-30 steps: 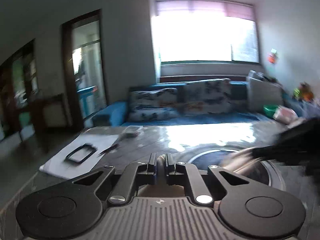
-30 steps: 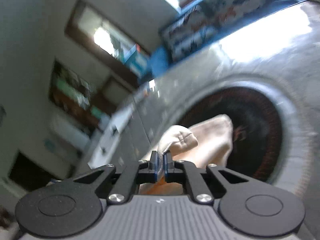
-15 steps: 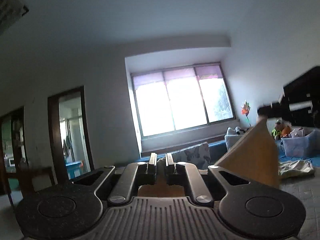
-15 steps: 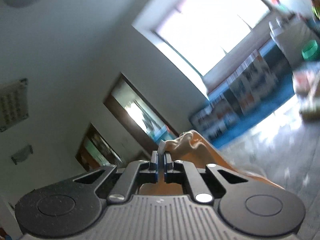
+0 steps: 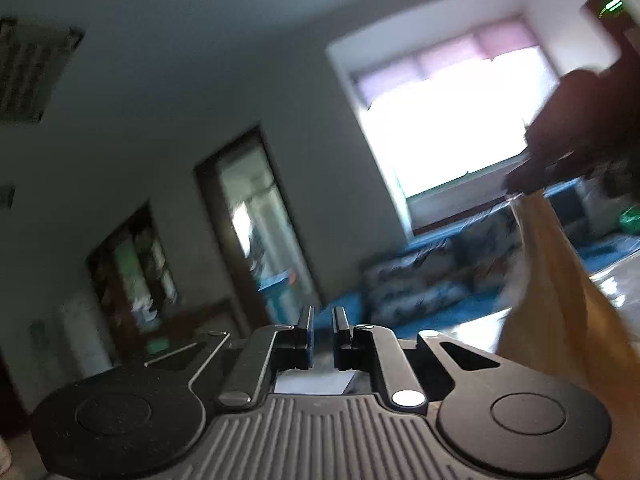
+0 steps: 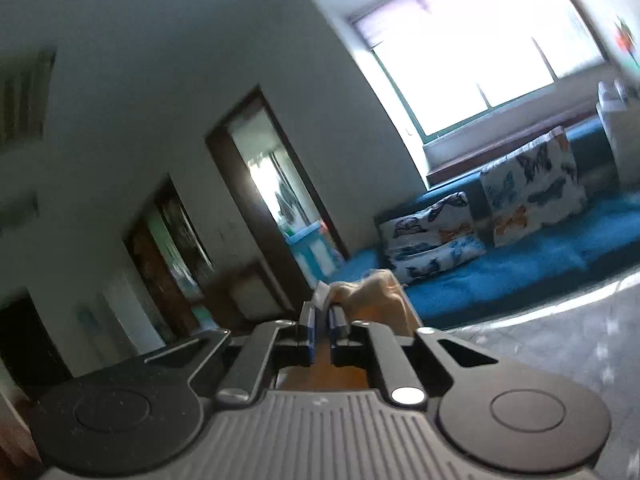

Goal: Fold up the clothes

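Left gripper (image 5: 322, 326): its jaws stand a little apart, with a narrow gap between them and nothing in that gap. It points up toward the far wall of the room.
Right gripper (image 6: 322, 322): its jaws are pressed together on a fold of the garment, and a small white tag sticks up just above them.
Garment (image 6: 380, 296): a tan, orange-beige cloth. In the right wrist view it is bunched at the jaws and hangs below them. In the left wrist view the same cloth (image 5: 560, 304) hangs as a long sheet on the right side, from a dark blurred shape at the top down past the gripper body.
Dark shape (image 5: 580, 132): it is on the right against the bright window, at the top edge of the cloth; it is too blurred to tell what it is.
Desk (image 6: 560, 344): grey and shiny, low on the right, with light reflected on it.
Sofa (image 6: 520, 248): blue, far side under the window (image 6: 472, 44), with two butterfly cushions (image 6: 432, 232).
Doorway (image 6: 280, 192): dark frame, left of the sofa.
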`<state>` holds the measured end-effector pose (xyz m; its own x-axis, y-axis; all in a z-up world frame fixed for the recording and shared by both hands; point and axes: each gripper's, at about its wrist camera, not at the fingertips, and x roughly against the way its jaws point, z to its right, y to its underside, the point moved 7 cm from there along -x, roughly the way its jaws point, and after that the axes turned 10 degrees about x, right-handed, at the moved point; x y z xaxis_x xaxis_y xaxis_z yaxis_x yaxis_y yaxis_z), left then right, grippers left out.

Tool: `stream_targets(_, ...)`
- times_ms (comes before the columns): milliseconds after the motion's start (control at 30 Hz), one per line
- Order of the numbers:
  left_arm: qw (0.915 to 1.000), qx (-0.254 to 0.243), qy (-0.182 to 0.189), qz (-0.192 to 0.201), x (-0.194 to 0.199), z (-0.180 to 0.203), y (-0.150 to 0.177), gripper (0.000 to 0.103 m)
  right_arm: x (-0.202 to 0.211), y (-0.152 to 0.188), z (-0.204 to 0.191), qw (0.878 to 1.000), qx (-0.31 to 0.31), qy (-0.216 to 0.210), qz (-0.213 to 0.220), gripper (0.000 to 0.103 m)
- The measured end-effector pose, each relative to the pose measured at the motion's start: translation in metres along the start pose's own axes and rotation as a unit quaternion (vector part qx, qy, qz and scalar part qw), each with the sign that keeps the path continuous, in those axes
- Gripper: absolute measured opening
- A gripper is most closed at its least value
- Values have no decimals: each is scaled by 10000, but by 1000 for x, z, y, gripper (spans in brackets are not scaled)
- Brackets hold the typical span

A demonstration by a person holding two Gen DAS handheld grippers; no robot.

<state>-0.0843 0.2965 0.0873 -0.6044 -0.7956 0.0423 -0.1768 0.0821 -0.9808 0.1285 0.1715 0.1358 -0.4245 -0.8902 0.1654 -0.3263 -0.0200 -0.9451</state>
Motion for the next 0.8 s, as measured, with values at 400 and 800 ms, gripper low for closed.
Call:
stream_targets(400,9730,-117,1582,-1675,-51,40,66,13,-4,109,45,9771,79,660,-2022,16)
stream_targets(800,8739,-24,4094,-2620,13,157,106,18,32,210,68,9446,-115,921,-3147,18)
